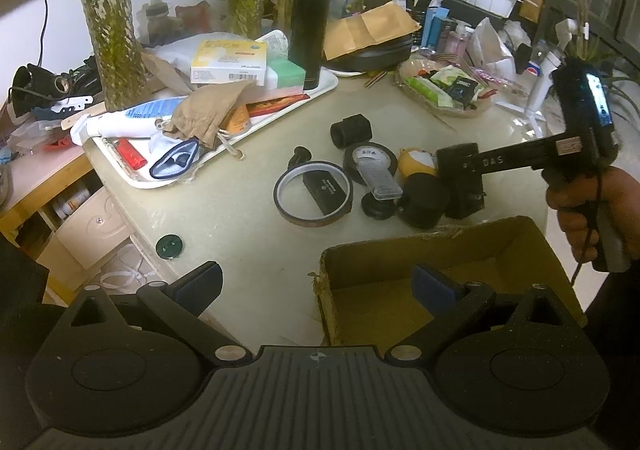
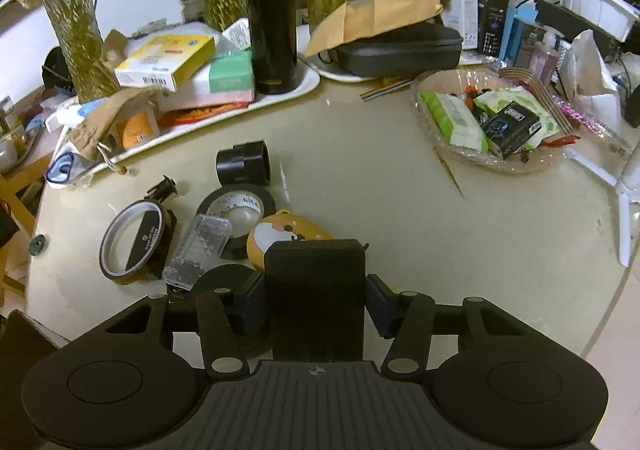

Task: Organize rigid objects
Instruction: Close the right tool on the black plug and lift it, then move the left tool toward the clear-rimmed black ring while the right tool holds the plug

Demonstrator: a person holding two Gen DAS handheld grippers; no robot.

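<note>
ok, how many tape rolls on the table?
2. The thin amber-edged tape roll leans on a small black box at the left of the pile; the black tape roll lies flat beside it, under the clear plastic case. More could be hidden behind the clutter.

A cream-beige table carries mostly black items: a black block between the black right gripper fingers, a black cylinder, a black tape roll with a white core, and an amber-brown tape ring. A yellow-orange round case bears a white-and-black cartoon face. A clear case shows a faceted pattern. The cardboard box is tan-brown. A white tray holds a glossy black flask, a yellow-and-white box and a mint-green packet.
</note>
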